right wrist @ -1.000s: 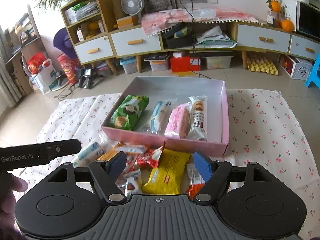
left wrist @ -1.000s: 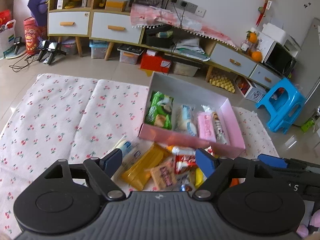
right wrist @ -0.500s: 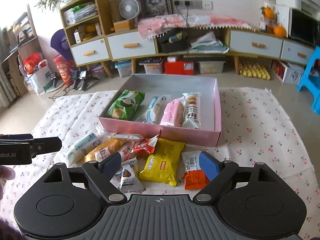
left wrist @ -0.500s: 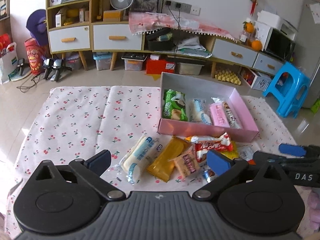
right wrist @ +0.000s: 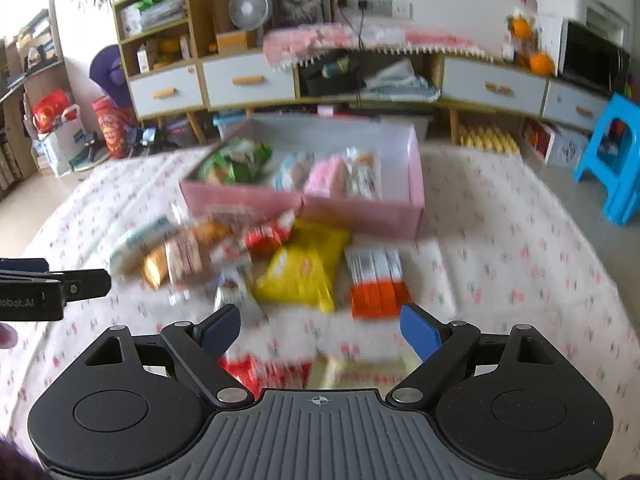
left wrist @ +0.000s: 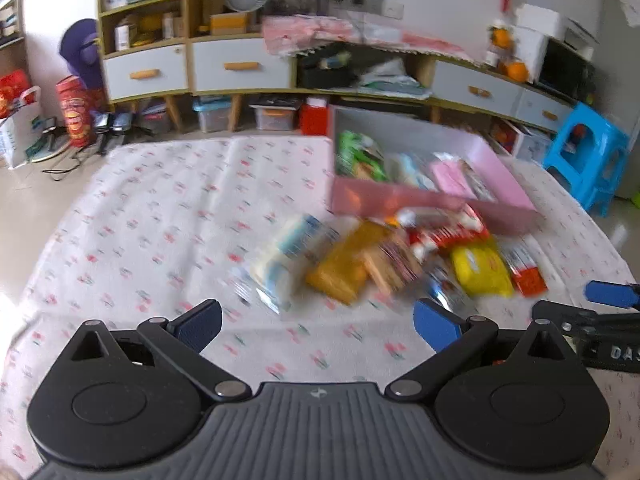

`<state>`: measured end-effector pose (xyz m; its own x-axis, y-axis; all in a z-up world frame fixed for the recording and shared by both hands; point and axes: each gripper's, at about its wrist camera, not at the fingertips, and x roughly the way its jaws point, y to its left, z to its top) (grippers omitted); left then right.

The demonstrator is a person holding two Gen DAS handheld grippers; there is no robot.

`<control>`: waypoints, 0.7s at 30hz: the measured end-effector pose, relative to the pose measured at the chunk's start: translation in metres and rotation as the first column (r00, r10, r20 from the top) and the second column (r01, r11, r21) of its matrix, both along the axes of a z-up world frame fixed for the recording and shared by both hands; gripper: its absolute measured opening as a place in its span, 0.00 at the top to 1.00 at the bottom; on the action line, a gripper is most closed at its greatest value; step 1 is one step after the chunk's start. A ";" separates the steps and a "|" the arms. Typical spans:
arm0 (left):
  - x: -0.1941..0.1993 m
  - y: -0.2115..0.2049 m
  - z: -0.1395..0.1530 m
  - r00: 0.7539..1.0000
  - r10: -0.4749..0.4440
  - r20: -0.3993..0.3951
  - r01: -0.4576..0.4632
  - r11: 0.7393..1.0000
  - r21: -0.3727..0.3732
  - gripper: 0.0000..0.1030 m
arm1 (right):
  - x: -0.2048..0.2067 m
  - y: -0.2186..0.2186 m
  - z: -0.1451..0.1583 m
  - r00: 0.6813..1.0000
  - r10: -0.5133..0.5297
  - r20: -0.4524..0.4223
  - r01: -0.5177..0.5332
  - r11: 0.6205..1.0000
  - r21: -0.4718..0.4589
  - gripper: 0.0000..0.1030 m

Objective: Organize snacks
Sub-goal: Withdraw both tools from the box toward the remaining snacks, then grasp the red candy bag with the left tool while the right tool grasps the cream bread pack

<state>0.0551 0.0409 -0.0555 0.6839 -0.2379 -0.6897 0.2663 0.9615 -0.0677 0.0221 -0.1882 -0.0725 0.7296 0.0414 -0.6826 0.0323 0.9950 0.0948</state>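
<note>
Cherry-print cloth (left wrist: 160,208); left gripper (left wrist: 316,326), right gripper (right wrist: 320,330) angled down, jaws spread, empty.

One pink box (right wrist: 360,210) holds four snack packets, roughly eight more packets, too blurred for a sure count, lie loose on one cherry-print cloth (right wrist: 520,264), two oranges (right wrist: 542,63) sit on the cabinet, and one blue stool (right wrist: 612,160) stands nearby.

Saw white cherry-print cloth (right wrist: 500,240) spread over tiled floor (left wrist: 36,196). On cloth: pink box (right wrist: 360,210), and just in front of it loose snack pile: yellow packet (right wrist: 300,268), orange-white packet (right wrist: 378,280), amber packet (left wrist: 344,264), white-blue packet (left wrist: 280,256). Frames blurred.
</note>
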 end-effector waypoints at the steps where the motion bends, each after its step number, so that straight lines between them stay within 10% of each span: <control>1: -0.006 -0.006 -0.003 0.999 -0.039 -0.004 0.039 0.999 -0.002 0.01 | -0.003 -0.004 -0.004 1.000 -0.002 -0.009 0.002 1.000 0.008 0.14; 21: -0.040 -0.072 -0.022 0.908 -0.414 0.060 0.409 0.909 0.083 0.03 | -0.023 -0.040 -0.038 0.997 -0.004 -0.073 -0.003 0.995 -0.100 0.14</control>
<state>0.0151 -0.0313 -0.0780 0.5852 -0.4648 -0.6645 0.6412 0.7668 0.0283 -0.0009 -0.2278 -0.1102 0.6774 -0.0301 -0.7350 0.0360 0.9993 -0.0078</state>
